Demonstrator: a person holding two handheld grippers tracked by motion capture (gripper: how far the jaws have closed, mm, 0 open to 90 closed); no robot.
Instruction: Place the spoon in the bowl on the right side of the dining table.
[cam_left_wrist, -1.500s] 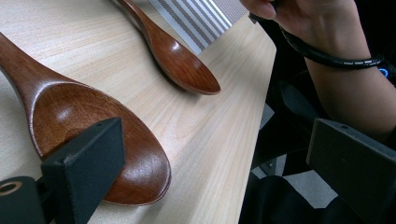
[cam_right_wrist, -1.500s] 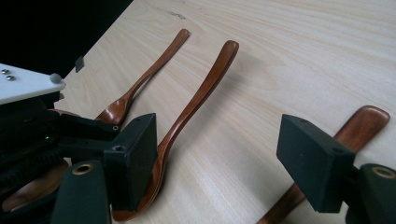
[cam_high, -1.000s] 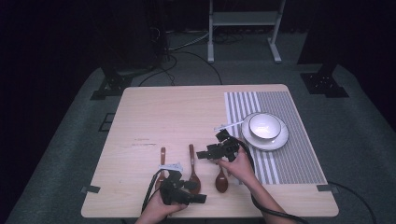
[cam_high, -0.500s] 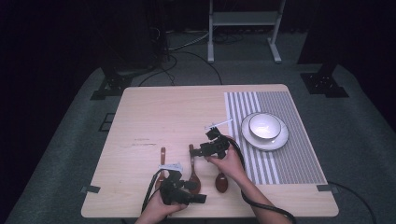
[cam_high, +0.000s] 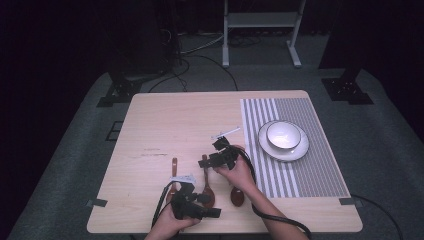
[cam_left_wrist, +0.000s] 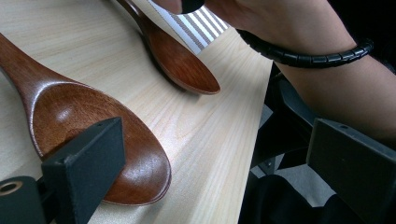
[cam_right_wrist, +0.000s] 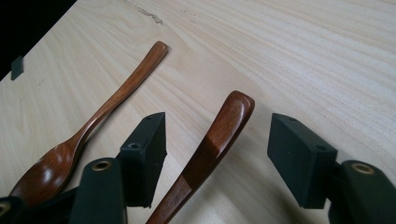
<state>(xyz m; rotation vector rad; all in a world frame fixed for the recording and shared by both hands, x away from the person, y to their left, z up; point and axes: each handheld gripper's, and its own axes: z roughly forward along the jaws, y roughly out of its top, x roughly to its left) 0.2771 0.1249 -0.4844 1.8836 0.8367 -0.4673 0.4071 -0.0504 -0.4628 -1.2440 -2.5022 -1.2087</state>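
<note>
A dark room with cables on a grey floor surrounded the pale wooden surface (cam_high: 170, 120), whose right part carried a striped placemat (cam_high: 300, 150) with a white bowl on a plate (cam_high: 283, 136). Three wooden spoons lay side by side near the front edge. At the left, the left gripper (cam_high: 212, 212) rested low by that edge in the person's left hand, pointed across toward the right; in the left gripper view its near jaw stood over the bowl of the middle spoon (cam_left_wrist: 93, 126) and the far jaw hung well out past the surface edge, so the jaws were wide apart and gripped nothing. The left spoon (cam_right_wrist: 98, 121) lay untouched beside it. Farther right, the right gripper (cam_high: 205, 162) was held by the right hand over the handle of the middle spoon (cam_right_wrist: 219, 140), angled down and toward the left; its jaws had just been closing, with the handle tip between them, yet gaps showed on both sides and the pads did not press. The handle ran slantwise between the jaws, so a closing grip might have caught only its rounded tip and let the spoon pivot or slip out. The left gripper's jaw over the spoon's bowl might also have pinned it or knocked it on lifting. The right spoon (cam_left_wrist: 182, 65) lay just beside the right forearm and could have been nudged.
</note>
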